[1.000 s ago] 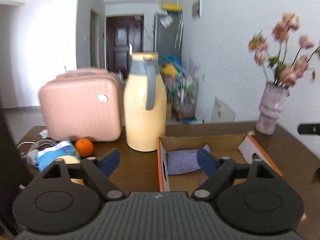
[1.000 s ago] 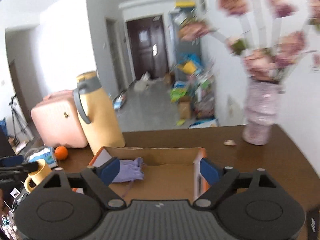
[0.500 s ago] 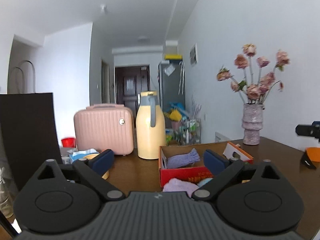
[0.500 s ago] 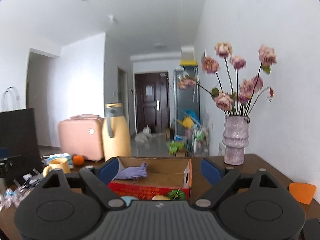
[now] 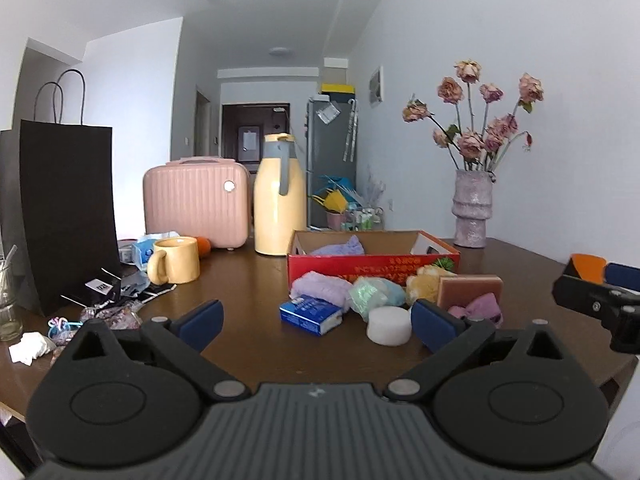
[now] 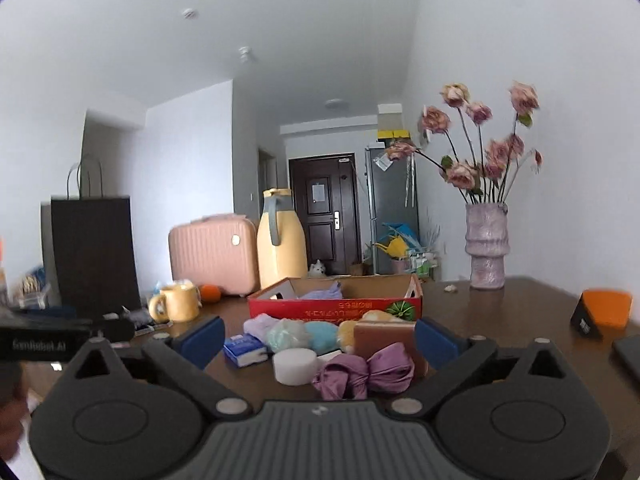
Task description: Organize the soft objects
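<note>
A red cardboard box (image 5: 372, 265) (image 6: 336, 309) stands mid-table with a lilac cloth (image 5: 340, 248) (image 6: 320, 292) inside. In front of it lie soft things: a lilac cloth (image 5: 320, 289), a green-blue puff (image 5: 374, 294), a yellow puff (image 5: 422, 284), a brown sponge (image 5: 470, 286) (image 6: 384, 334), a white round pad (image 5: 389, 325) (image 6: 295, 366), a purple bow (image 6: 364, 372) and a blue tissue pack (image 5: 310, 314) (image 6: 244, 350). My left gripper (image 5: 316, 326) is open and empty, short of the pile. My right gripper (image 6: 318, 340) is open and empty, just before the bow.
A yellow mug (image 5: 174, 266), an orange (image 5: 203, 246), a pink case (image 5: 196, 202) and a yellow flask (image 5: 280, 204) stand left of the box. A black paper bag (image 5: 64, 216) and clutter fill the left side. A vase of flowers (image 5: 472, 216) stands back right. An orange-topped block (image 6: 604, 312) sits right.
Both grippers have drawn back from over the box and dropped lower. The pile in front of the box has come into view. Both stay open.
</note>
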`<act>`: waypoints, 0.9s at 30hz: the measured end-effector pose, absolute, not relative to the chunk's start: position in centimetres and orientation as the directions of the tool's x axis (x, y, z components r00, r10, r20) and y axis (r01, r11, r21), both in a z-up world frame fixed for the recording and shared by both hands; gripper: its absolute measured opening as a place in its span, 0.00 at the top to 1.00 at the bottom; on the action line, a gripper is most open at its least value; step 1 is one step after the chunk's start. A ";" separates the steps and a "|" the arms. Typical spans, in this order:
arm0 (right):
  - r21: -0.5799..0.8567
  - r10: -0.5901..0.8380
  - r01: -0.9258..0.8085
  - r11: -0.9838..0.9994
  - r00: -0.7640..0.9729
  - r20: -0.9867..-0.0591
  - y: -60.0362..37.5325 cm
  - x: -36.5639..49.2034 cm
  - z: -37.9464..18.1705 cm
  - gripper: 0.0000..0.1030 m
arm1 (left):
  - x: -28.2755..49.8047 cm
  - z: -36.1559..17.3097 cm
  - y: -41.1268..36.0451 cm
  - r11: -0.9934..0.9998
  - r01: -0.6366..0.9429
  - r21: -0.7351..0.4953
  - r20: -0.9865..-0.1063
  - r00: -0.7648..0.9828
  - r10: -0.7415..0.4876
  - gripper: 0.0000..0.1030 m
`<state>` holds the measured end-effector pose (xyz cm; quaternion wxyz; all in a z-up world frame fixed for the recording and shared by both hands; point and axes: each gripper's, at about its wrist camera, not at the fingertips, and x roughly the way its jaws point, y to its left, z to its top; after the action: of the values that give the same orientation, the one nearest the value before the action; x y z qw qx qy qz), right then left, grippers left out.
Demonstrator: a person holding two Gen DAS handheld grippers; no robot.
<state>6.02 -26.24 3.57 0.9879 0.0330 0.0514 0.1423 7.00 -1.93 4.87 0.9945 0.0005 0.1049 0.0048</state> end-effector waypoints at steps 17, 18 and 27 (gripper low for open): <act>0.078 0.188 -0.174 0.982 0.953 -0.239 -28.7 12.2 1.9 0.10 | 15.7 1.1 -8.0 0.984 0.164 -0.070 -0.396 0.901 -0.178 0.06; 0.084 0.182 -0.166 0.983 0.952 -0.246 -29.0 12.8 1.9 0.10 | 16.9 0.9 -8.8 0.977 0.192 -0.091 -0.407 0.888 -0.212 0.09; 0.221 0.275 -0.198 0.955 0.869 -0.411 -31.3 23.1 0.0 0.40 | 24.8 -2.5 -10.9 0.943 0.252 -0.217 -0.557 0.761 -0.332 0.60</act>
<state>23.11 -31.25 -0.03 0.9629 0.0863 0.2242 0.1227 24.85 -10.85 -2.54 0.9362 -0.0644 0.3082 -0.1560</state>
